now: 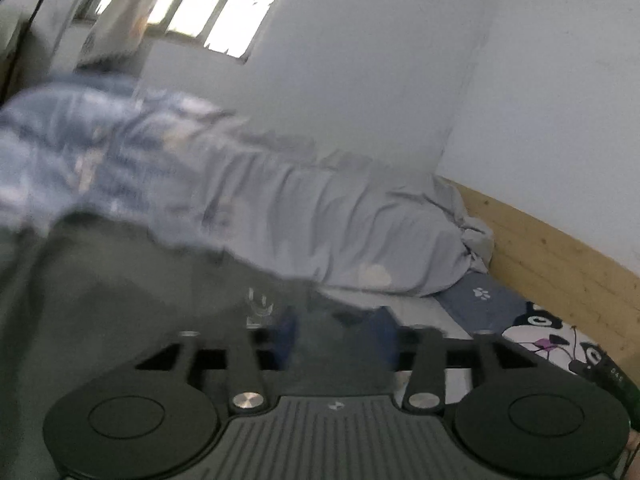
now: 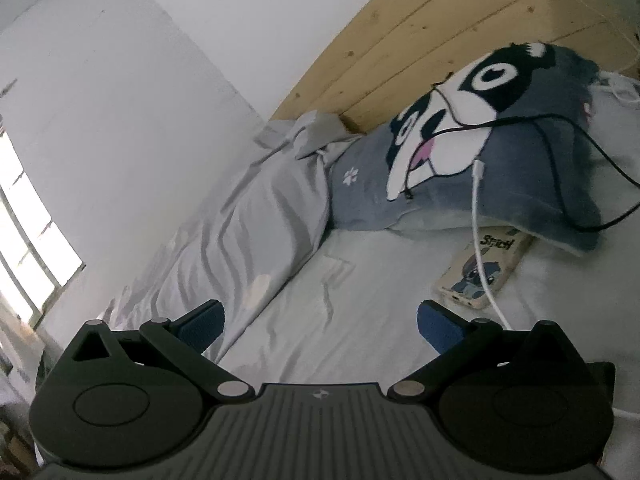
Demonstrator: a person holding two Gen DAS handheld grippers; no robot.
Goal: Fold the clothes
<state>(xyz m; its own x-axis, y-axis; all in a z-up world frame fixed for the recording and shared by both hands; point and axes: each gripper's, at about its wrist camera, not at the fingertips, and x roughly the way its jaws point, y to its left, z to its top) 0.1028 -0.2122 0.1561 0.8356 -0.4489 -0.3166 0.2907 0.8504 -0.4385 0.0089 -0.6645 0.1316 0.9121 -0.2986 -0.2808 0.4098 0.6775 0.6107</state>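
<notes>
Olive garment [image 1: 100,300] blurs under the half-open, empty left gripper [image 1: 334,334]; right gripper [image 2: 320,320] gapes empty over sheet [image 2: 352,320].

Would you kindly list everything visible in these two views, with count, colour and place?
dark green garment: one, blurred, foreground on the bed, left wrist view.
duvet: one, pale grey, bunched along the wall.
cartoon pillow: one, grey with a black-and-white face, by the headboard.
headboard: one, light wood.
phone: one, Stitch case, beside the pillow.
white cable: one, across the phone.
black cable: one, over the pillow.
window: one, bright, barred.
bed sheet: one, white.
left hand-held gripper: blue pads apart, garment beneath.
right hand-held gripper: open, empty.
</notes>
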